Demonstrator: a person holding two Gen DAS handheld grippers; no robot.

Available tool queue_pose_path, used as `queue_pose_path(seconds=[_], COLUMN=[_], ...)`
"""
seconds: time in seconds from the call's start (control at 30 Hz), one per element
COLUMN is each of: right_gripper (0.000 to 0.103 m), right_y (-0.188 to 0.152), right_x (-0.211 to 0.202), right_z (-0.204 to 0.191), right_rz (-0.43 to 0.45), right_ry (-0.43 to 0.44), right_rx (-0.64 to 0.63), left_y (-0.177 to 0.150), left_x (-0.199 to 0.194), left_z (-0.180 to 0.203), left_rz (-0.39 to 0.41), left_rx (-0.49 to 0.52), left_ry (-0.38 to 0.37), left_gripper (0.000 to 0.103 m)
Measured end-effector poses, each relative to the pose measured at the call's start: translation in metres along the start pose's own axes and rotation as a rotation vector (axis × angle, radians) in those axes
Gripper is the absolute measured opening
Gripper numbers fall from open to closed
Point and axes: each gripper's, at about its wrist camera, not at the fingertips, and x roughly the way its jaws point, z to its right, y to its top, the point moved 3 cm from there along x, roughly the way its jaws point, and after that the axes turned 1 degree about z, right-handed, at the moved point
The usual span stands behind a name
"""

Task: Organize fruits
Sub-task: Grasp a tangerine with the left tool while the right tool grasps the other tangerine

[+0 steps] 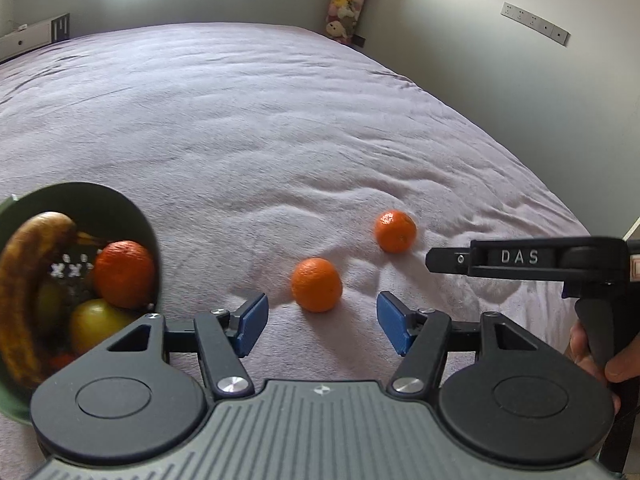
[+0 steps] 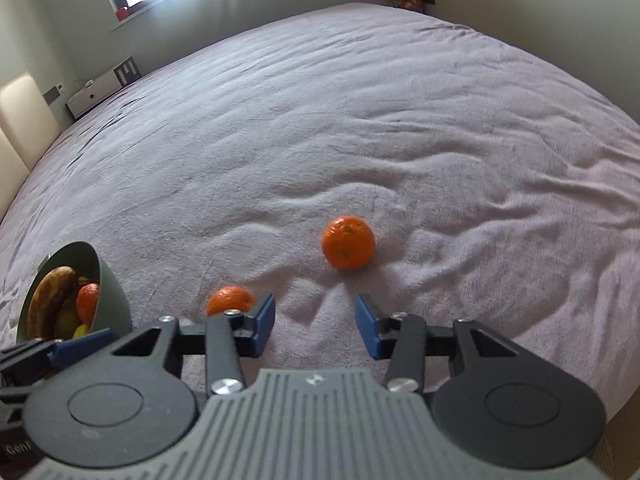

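Two loose oranges on the bed, both grippers empty.

A green bowl [image 1: 150,236] at left holds a banana [image 1: 24,280] and other fruit. The left gripper [image 1: 320,322] stands wide apart just short of the near orange [image 1: 316,285]; the far orange [image 1: 395,231] lies beyond. The right gripper [image 2: 315,326] gapes narrower, holding nothing.

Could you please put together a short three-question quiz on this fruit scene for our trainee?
1. How many round orange mandarins lie loose on the wrinkled lilac bedspread?
2. True or false: the left tongs are clamped on a fruit.
3. Which fruit is longest in the grey-green bowl?

Key: 1. Two: the nearer mandarin and the farther mandarin. 2. False; they are open and empty. 3. The brown-spotted banana.
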Motion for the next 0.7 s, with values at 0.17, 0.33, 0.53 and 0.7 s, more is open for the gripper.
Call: queue_pose_path(seconds=[0.17,0.33,0.53,0.7], right_gripper=[0.043,0.042,0.043,0.043], right_y=[0.004,0.012,0.016,0.016], right_x=[0.009,0.022,0.044,0.059], right_z=[0.003,0.003,0.003,0.004], right_rz=[0.010,0.034,0.086,0.081], right_ry=[0.013,0.015,-0.033,-0.050], right_rx=[0.023,0.037,-0.004,-0.003], left_y=[0.001,0.002,0.003,0.008], left_x=[0.021,0.041,0.061,0.073], left_z=[0.006,0.012,0.012,0.007], left_rz=[-0.009,-0.021,-0.043,-0.059], left_rx=[0.003,0.017,0.012,-0.021], left_ry=[0.004,0.027,0.048,0.040], left_gripper=[0.072,0.071,0.071,0.067])
